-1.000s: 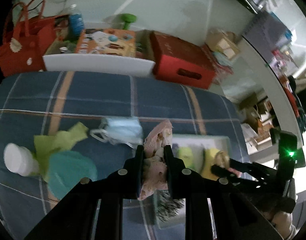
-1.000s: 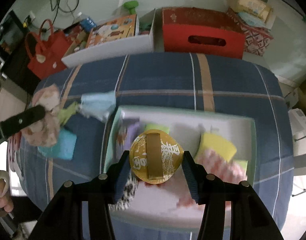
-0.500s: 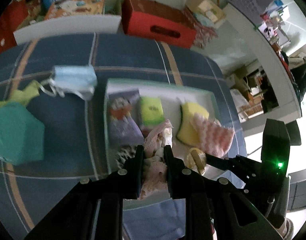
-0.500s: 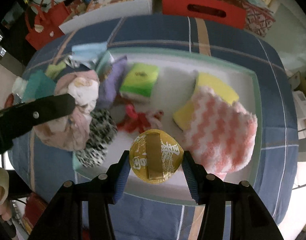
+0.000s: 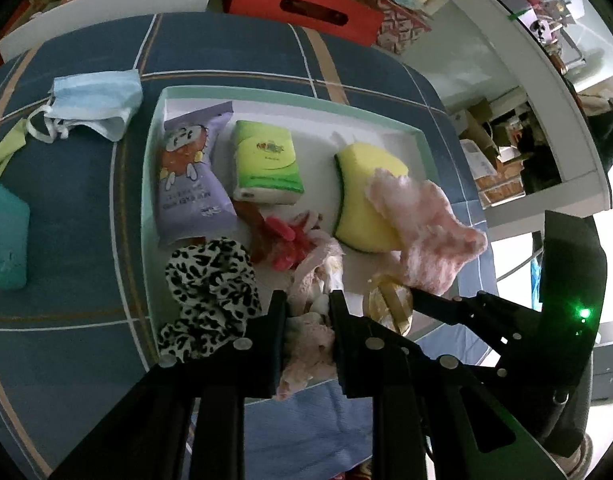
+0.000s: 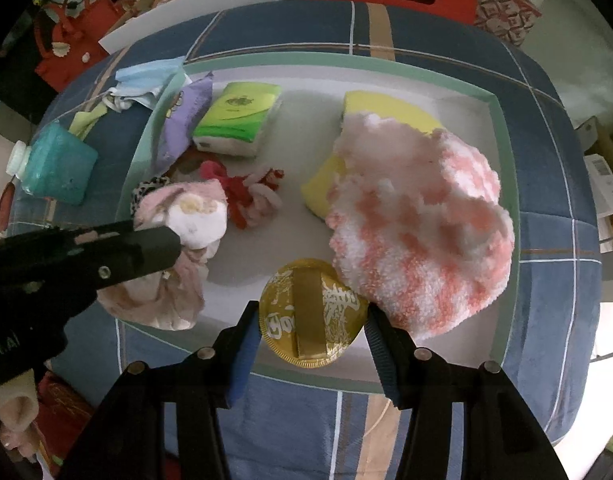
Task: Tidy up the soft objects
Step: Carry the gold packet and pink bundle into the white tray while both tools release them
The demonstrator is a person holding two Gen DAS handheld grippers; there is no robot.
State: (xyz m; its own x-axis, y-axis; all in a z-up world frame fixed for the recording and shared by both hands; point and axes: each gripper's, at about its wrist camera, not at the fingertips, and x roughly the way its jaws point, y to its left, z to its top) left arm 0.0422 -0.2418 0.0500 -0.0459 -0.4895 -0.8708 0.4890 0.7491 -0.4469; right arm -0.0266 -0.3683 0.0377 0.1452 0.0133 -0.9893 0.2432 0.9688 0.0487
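Both tools lowered over the tray (image 6: 502, 128) — left (image 5: 306, 304) opening.

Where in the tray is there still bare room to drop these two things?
Bare tray floor lies near the front rim, between the pink cloth in the left gripper and the gold disc in the right gripper. Another patch lies between the green tissue pack and yellow sponge. The left side is crowded.

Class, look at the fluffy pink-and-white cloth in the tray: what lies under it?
The fluffy pink-and-white cloth lies over a yellow sponge; the sponge's covered end, and anything else beneath, is hidden.
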